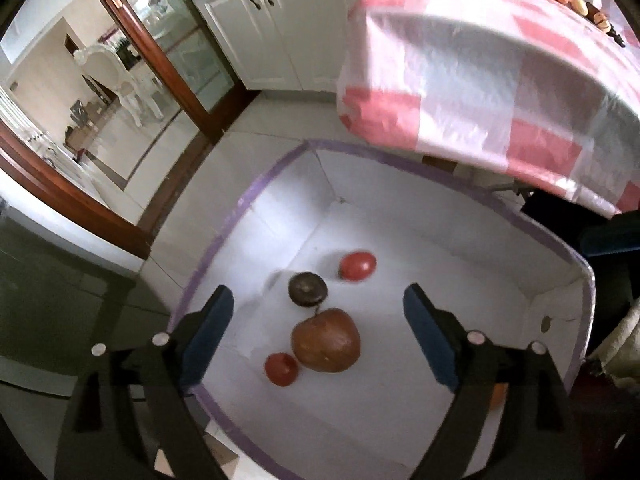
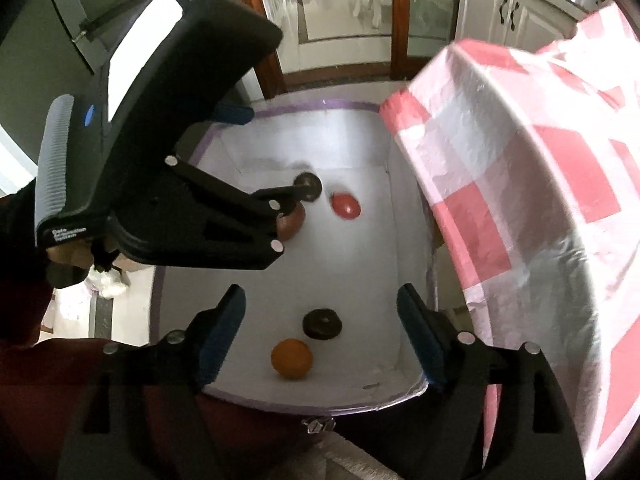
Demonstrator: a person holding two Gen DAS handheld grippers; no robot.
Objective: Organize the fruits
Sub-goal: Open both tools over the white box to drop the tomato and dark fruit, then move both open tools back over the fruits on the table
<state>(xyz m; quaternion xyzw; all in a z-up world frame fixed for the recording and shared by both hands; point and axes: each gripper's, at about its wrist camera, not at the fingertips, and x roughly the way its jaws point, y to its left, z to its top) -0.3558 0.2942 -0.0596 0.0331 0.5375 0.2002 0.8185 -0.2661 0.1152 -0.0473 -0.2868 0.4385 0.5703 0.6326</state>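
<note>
A white box with a purple rim (image 1: pixel 224 232) stands on the floor beside the table. In it lie a red tomato (image 1: pixel 357 266), a dark round fruit (image 1: pixel 307 289), a big brown fruit (image 1: pixel 326 340) and a small red fruit (image 1: pixel 281 369). My left gripper (image 1: pixel 318 292) hangs open above them, holding nothing. The right wrist view shows the same box (image 2: pixel 316 105) with an orange (image 2: pixel 292 359) and a second dark fruit (image 2: pixel 322 323) at its near end. My right gripper (image 2: pixel 320 292) is open and empty over these two. The left gripper (image 2: pixel 268 152) partly hides the brown fruit (image 2: pixel 290 222).
A table under a pink and white checked cloth (image 1: pixel 480 80) overhangs the box's right side (image 2: pixel 520 160). A row of several fruits (image 1: pixel 576 0) lies on its top. White cabinets (image 1: pixel 272 40) and a wood-framed glass door (image 1: pixel 168 80) stand behind, across pale floor tiles.
</note>
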